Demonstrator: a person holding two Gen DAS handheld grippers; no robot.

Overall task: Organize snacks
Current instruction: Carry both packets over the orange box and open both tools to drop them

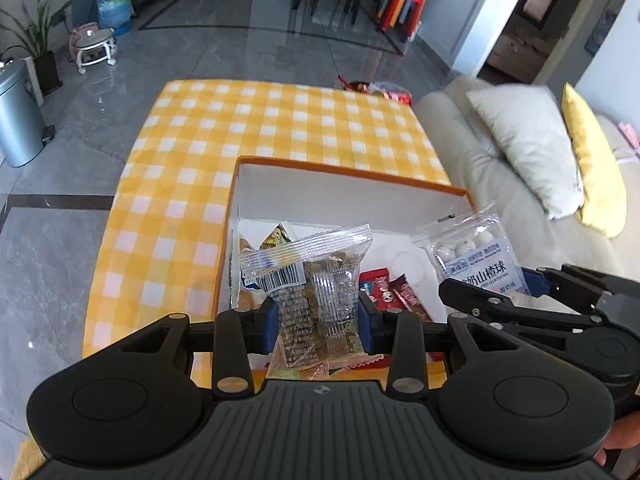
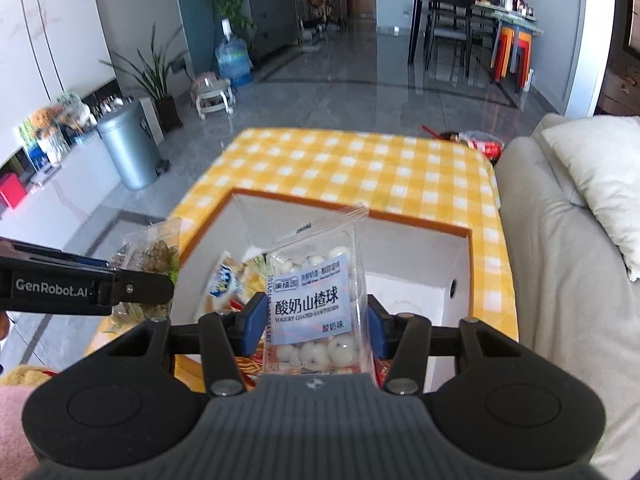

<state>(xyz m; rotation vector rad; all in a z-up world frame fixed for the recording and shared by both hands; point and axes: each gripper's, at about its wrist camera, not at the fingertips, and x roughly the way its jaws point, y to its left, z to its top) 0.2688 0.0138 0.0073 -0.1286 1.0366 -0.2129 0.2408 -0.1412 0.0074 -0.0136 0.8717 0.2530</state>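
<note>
Left claw (image 1: 318, 322) clamping clear candy packet (image 1: 316, 280), right claw (image 2: 316, 324) gripping hawthorn-ball pack (image 2: 314, 296) — both above orange-rimmed box (image 1: 352, 172).

Home living room, cream fabric sofa (image 2: 560, 260) with white cushion (image 2: 596, 168), glossy grey tiled floor (image 2: 340, 92), yellow-and-white checked tablecloth (image 1: 260, 128), dark dining chairs (image 2: 452, 20), potted green plant (image 2: 156, 76), blue water jug (image 2: 233, 58)

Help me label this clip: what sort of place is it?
Most likely a home living and dining room: a beige sofa with pillows, a dining table with chairs, and a checkered tablecloth under the snack box.
</note>
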